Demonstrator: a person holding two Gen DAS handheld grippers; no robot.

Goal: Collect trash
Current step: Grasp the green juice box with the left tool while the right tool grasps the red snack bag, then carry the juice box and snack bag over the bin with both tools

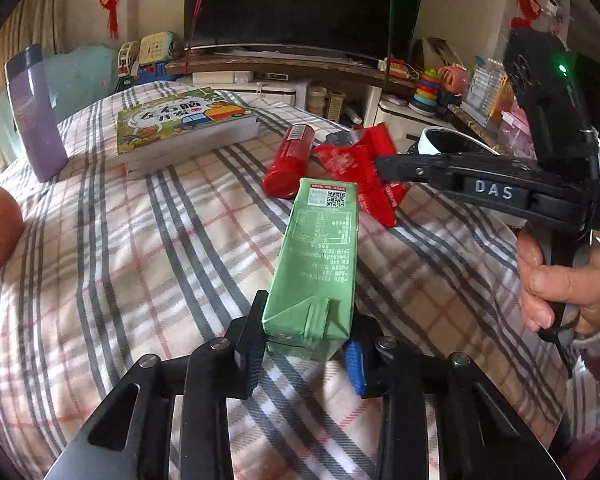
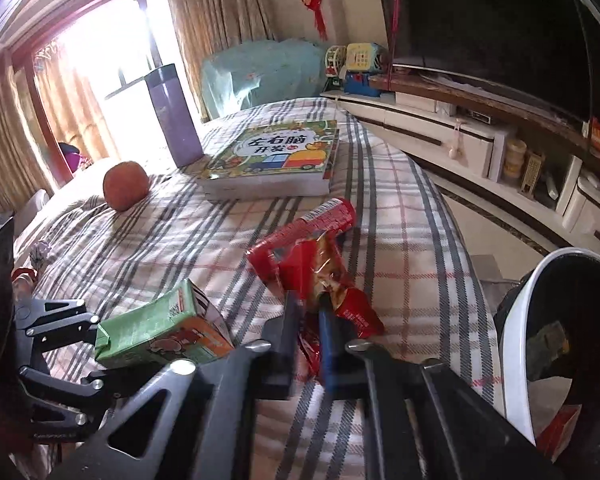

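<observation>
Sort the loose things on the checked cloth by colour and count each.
Red: 2, the red tube and the red wrapper
Green: 2, the green carton and the picture book
Purple: 1, the purple flask
Orange: 1, the orange fruit
Total: 6

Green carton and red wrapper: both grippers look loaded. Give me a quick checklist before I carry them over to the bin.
1. Left gripper shut on the green carton: ok, the fingers clamp its bottom end.
2. Right gripper shut on the red wrapper: ok, the crumpled foil is pinched between the pads.
3. Carton clear of the tablecloth: cannot tell, its far end may rest on the cloth.
4. Bin within view: ok, white rim at the table's right edge, some trash already inside.
5. Red can collected: not ok, it lies on the cloth beyond the wrapper.
6. Book, purple bottle and orange out of the path: ok, they sit farther back.
</observation>
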